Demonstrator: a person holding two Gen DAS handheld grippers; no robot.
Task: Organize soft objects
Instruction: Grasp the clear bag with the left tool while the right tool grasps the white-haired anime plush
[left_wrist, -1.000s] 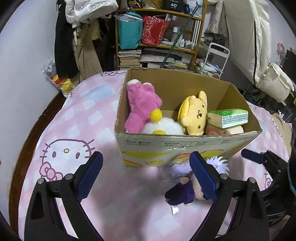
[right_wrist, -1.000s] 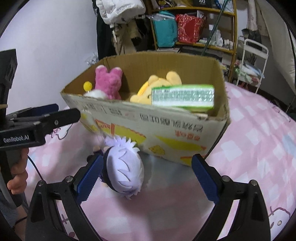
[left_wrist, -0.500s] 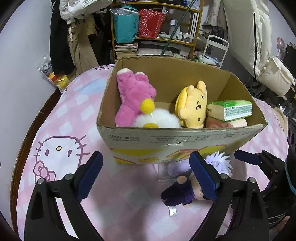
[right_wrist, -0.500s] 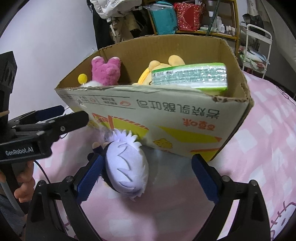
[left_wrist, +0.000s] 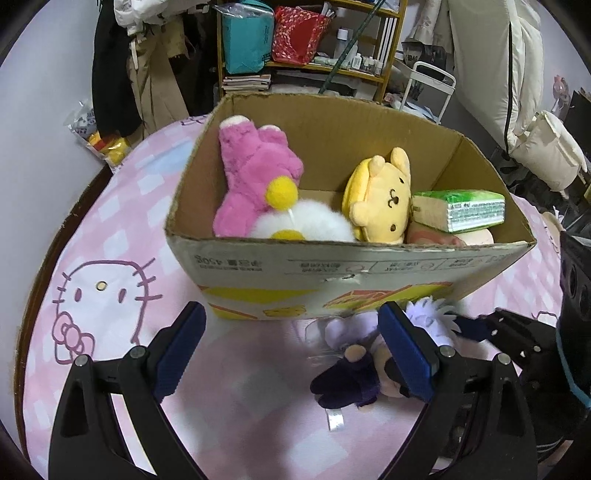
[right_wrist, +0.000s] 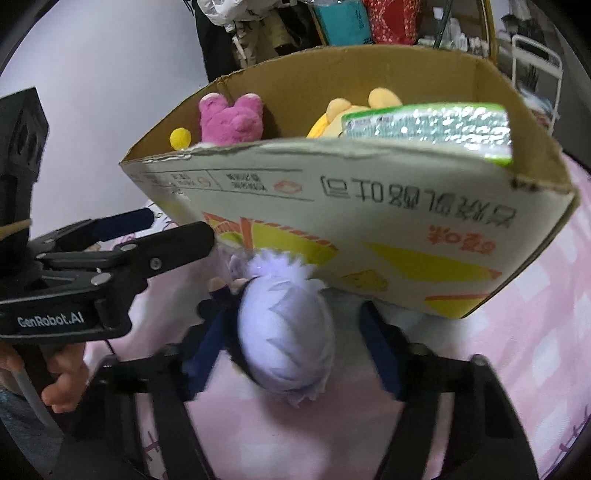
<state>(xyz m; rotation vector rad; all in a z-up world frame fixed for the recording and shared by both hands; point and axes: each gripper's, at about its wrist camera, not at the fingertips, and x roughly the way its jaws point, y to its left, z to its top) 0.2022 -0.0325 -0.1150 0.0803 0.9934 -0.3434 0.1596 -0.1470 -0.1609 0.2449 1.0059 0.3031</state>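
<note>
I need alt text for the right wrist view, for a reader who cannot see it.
The right gripper is open around a white-haired plush doll lying on the pink bedspread against a cardboard box of plush toys. The left gripper reaches in from the left.

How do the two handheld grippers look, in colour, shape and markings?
Both are black frames with screws at the joints. The left gripper and the right gripper each carry two long fingers with ribbed blue pads. White lettering "GenRobot.AI" marks the left gripper's body. A bare hand grips its handle; a thin grey cable runs below.
</note>
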